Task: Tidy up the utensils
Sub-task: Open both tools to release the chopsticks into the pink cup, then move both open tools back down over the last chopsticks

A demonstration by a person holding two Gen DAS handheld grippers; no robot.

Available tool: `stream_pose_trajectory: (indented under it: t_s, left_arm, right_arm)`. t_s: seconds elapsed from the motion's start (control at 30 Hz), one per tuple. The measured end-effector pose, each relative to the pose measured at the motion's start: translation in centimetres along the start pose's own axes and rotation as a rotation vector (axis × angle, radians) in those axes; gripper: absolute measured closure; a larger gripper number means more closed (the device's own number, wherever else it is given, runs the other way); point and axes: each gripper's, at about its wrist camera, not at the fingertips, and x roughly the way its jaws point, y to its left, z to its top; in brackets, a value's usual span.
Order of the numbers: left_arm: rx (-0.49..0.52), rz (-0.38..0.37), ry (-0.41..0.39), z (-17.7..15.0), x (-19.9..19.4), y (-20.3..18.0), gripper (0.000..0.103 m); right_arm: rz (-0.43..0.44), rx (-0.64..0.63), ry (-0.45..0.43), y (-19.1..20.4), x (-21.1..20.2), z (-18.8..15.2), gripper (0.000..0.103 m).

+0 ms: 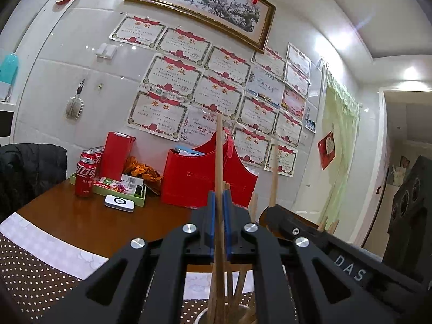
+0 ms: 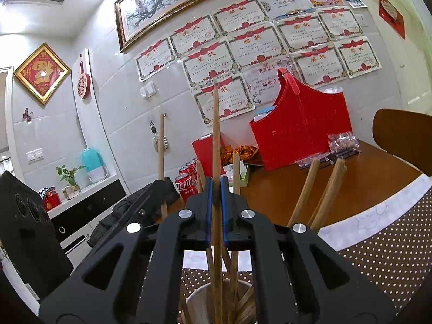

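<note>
Between the jaws, chopstick [image 2: 216, 140] upright, tip up

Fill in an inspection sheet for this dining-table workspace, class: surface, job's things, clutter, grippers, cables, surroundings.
Surface: brown wooden table with a dotted placemat at the near edge.
Job's things: wooden chopsticks standing in a white cup.
Clutter: red cola cans, green tray of small packets, red gift basket, white device.
Grippers: left gripper shut on one upright chopstick; right gripper shut on another chopstick.
Cables: nothing seen.
Surroundings: tiled wall with certificates and a framed painting; black speaker.
</note>
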Motion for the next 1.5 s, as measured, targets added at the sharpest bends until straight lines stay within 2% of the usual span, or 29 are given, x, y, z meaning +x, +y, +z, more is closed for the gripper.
stream_pose_trajectory:
  t_s: [0.07,0.13,0.17,0.2,0.27,0.53,0.6,0.77,0.87,1.07,1.33,1.5]
  left_arm:
    - [-0.001,0.007,-0.001,0.0,-0.3,0.1,0.097]
    - [0.0,0.005,0.004,0.1,-0.6,0.2,0.094]
    - [-0.002,0.016,0.005,0.2,-0.8,0.3,0.084]
    - [-0.004,0.012,0.008,0.3,-1.0,0.4,0.057]
    - [-0.024,0.021,-0.007,0.6,-1.6,0.8,0.04]
    - [-0.01,0.04,-0.027,2.3,-4.2,0.3,0.025]
    - [0.005,0.045,-0.029,2.8,-5.1,-0.3,0.018]
    - [0.07,0.131,0.024,4.2,-7.3,-2.3,0.007]
    - [0.111,0.211,0.082,4.7,-8.6,-3.6,0.005]
    - [0.184,0.285,0.123,5.5,-12.5,-6.6,0.004]
    - [0.238,0.319,0.203,6.0,-17.6,-9.8,0.004]
    - [0.23,0.335,0.253,5.9,-20.0,-10.5,0.004]
  right_arm:
    - [-0.001,0.005,0.006,0.1,-0.3,0.0,0.094]
    - [-0.002,0.009,0.003,0.1,-0.6,0.2,0.068]
    - [-0.006,0.014,-0.003,0.1,-0.8,0.4,0.039]
    - [-0.014,0.031,-0.026,-0.1,-1.4,0.6,0.025]
    - [-0.017,0.033,-0.042,-0.1,-2.0,1.1,0.025]
    - [-0.01,0.014,-0.08,0.4,-4.9,3.0,0.01]
    - [-0.014,0.009,-0.089,0.5,-6.0,3.7,0.008]
    - [-0.036,-0.012,-0.095,0.7,-8.6,4.8,0.006]
    - [-0.062,-0.032,-0.076,0.9,-10.4,5.2,0.006]
    - [-0.12,-0.046,-0.021,0.9,-14.2,5.4,0.006]
    - [-0.182,-0.06,0.093,0.5,-19.1,4.2,0.006]
    - [-0.205,-0.073,0.156,0.3,-21.5,3.1,0.006]
